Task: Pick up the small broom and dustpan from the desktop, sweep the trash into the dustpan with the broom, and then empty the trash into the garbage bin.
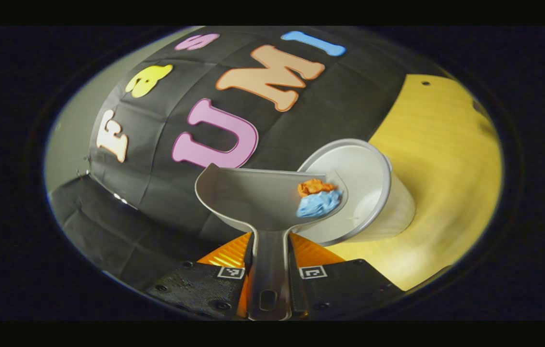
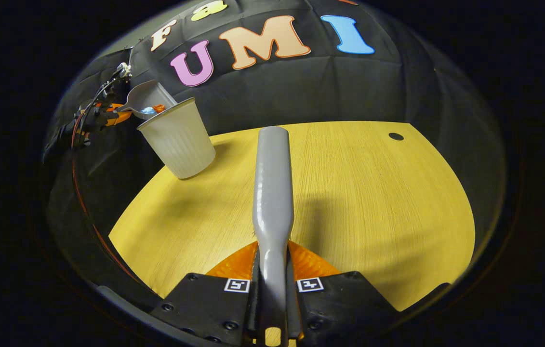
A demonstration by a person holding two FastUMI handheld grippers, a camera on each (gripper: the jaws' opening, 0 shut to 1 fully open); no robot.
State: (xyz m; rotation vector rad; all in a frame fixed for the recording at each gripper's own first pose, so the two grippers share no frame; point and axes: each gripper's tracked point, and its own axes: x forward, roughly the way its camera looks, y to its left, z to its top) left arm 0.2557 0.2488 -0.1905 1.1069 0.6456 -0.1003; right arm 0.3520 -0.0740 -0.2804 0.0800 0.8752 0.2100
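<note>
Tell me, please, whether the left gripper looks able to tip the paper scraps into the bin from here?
Probably yes: the dustpan it holds hangs tilted over the bin mouth, scraps at its lower edge, nothing between.

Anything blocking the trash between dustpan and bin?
Nothing visible. The dustpan is tilted over the bin's open mouth; the orange and blue trash sits at the pan's lower edge, right above the opening.

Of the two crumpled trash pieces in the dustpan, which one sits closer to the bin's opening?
The blue piece. It lies at the dustpan's lowered corner, overlapping the bin mouth, while the orange piece sits just above it.
</note>
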